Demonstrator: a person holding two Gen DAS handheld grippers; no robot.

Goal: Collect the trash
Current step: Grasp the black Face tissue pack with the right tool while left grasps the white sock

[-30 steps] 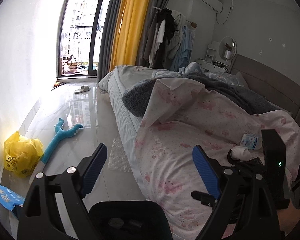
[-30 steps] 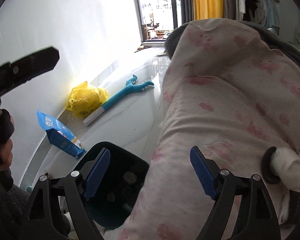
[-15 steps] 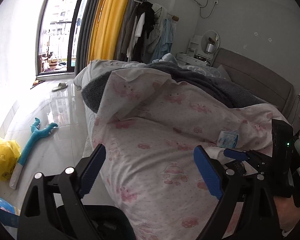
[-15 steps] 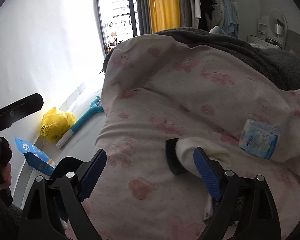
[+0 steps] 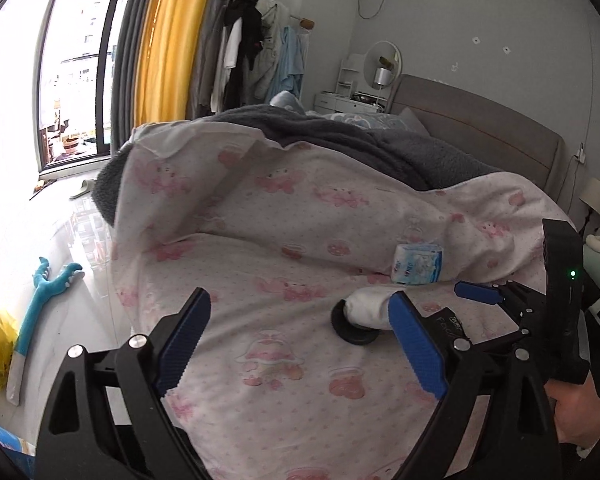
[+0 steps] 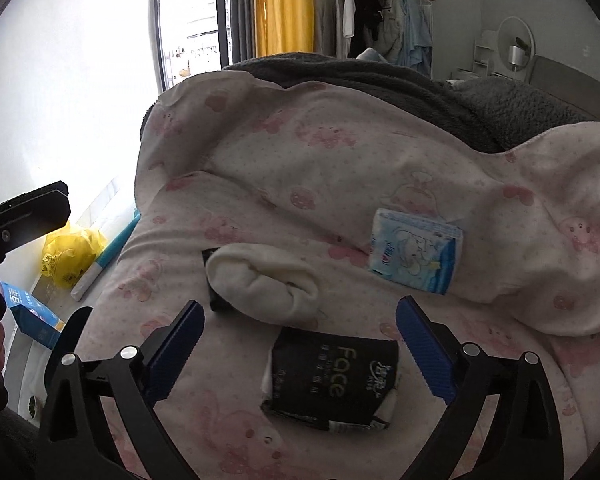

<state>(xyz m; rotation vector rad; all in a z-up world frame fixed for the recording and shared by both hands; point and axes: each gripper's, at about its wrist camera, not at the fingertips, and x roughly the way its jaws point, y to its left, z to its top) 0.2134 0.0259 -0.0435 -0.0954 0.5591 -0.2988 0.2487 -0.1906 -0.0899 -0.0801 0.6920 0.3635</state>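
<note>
We are holding both grippers over a bed covered by a pink-patterned quilt (image 6: 300, 152), and nothing is in either one. The right gripper (image 6: 298, 334) has its jaws wide apart, and between them — slightly nearer the camera than the fingertips — lies a black tissue pack (image 6: 332, 384) printed with the word "Face". We judge this the piece of trash being lined up for a grasp, since the jaws frame it on both sides without touching it. Just beyond the fingertips, toward the left jaw, lies a rolled white cloth (image 6: 264, 280) (possibly a sock) with something black under its far end. Beyond the right jaw's tip and well above it rests a light blue tissue packet (image 6: 416, 256), leaning into a fold of the quilt.

The left gripper (image 5: 300, 340) also has its jaws spread, over bare quilt; it seems to be waiting while the other hand works. In its view the white cloth touches a black disc-like object, just inside the right jaw's tip, and the blue packet sits beyond that jaw.

Much is cut off or unclear. The black object under the cloth cannot be identified. A dark bin edge (image 6: 66, 332) shows outside the right gripper's left jaw, low on the floor side — we take it for the trash container, though most of it is hidden. Beside it on the floor are a blue box (image 6: 32, 314), a yellow bag (image 6: 70, 256) and a teal toy (image 5: 44, 300), each partly hidden.
</note>
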